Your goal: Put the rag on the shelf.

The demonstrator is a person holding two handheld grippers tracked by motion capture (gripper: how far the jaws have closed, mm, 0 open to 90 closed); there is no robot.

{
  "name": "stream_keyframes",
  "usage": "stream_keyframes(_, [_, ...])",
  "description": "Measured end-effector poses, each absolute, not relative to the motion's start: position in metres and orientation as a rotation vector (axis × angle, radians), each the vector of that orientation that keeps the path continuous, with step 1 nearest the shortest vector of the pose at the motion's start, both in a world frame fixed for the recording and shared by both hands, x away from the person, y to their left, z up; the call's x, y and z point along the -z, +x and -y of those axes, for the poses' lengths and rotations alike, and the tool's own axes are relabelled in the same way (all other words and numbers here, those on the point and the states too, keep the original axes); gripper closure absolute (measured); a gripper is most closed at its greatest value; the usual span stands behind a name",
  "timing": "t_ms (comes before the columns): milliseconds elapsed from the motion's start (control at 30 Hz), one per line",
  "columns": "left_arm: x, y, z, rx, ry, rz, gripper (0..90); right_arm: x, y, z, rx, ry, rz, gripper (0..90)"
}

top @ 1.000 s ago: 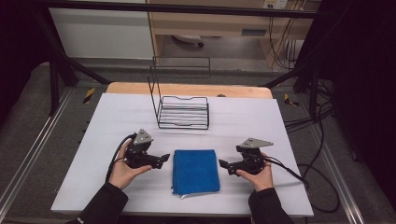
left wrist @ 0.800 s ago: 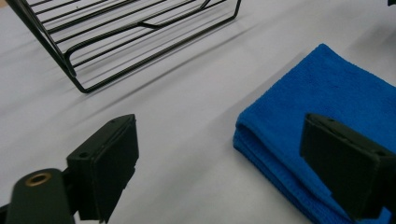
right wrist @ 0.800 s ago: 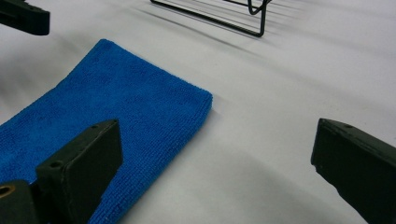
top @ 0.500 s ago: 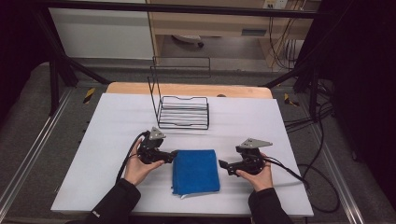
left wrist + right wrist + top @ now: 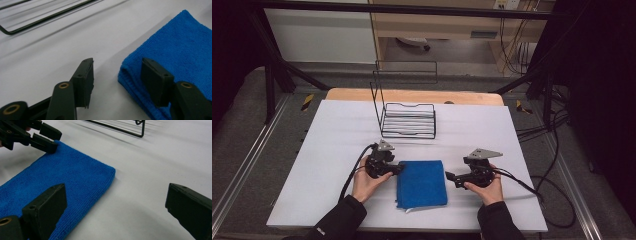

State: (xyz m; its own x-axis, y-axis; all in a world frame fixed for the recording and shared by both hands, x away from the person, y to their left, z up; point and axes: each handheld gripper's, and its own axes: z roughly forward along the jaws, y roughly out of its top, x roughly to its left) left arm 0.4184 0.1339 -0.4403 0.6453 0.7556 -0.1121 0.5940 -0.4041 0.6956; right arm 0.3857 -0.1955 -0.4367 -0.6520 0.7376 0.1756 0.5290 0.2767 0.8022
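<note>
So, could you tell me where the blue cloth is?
In the high view, the blue cloth lies folded near the table's front edge, between the left gripper and right gripper.

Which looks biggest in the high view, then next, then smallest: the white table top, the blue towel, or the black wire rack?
1. White table top: by far the largest.
2. Black wire rack, counting its tall back frame.
3. Blue towel.
The rack and towel look close in size, and the rack sits farther away, so that order is unsure.
</note>
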Motion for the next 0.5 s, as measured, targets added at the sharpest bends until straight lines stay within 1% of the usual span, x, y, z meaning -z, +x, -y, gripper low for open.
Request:
stream_keyframes(133, [0.4428, 0.4185, -0.1318, -0.268, 2.151, -1.047, 50.1, 0.4366, 0.3858, 0.1953, -1.317, 1.178, -2.314, 4.7])
stream_keyframes(433, [0.4452, 0.4137, -0.1256, -0.238, 2.163, -1.032, 64.8, 0.4370, 0.3861, 0.1948, -1.327, 1.177, -2.320, 5.2])
stream_keyframes(500, [0.4455, 0.4131, -0.1250, -0.236, 2.163, -1.035, 65.9, 0.4367, 0.3864, 0.1951, -1.328, 1.177, -2.321, 5.3])
